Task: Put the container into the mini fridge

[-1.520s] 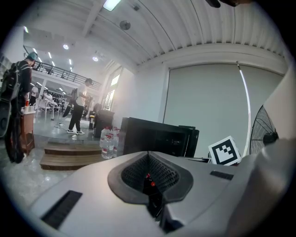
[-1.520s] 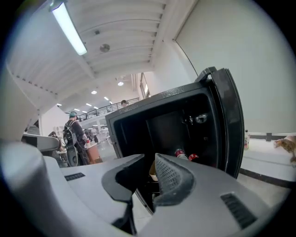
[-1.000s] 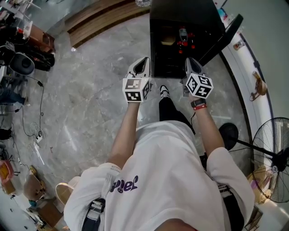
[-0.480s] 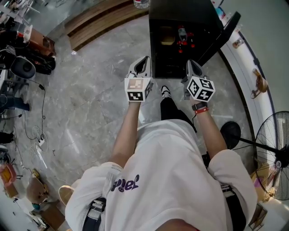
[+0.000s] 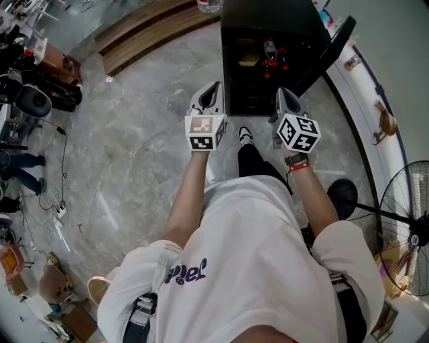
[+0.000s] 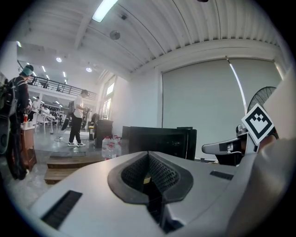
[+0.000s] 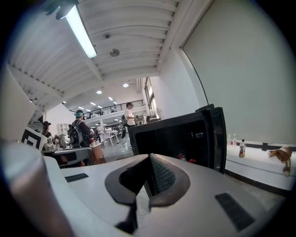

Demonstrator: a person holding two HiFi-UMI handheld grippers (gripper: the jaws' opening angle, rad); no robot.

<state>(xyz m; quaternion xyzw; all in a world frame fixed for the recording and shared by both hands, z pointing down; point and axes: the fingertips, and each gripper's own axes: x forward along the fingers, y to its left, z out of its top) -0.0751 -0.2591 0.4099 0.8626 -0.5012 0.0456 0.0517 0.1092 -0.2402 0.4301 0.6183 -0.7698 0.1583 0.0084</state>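
1. Presently, the mini fridge is black and stands on the grey marble floor. Its door is swung wide to the right and the inside is in plain sight.
2. The container, a pale tan item, sits on a shelf inside the mini fridge, toward the left of the compartment and clear of both grippers.
3. Red-topped drinks are grouped just to the right of the container on the same level. They also show low inside the compartment in the right gripper view. Their exact count cannot be told.
4. The left gripper is held out ahead of the person, its tip near the fridge's left front edge. Its jaws are pressed together with nothing between them.
5. The right gripper is held level with the left, in front of the right part of the opening beside the door. Its jaws are likewise closed on nothing.
6. Both forearms reach forward, roughly parallel. A red wrist strap is on the right wrist. One shoe shows on the floor between the two grippers.
7. A standing fan is at the far right, well apart from the fridge.
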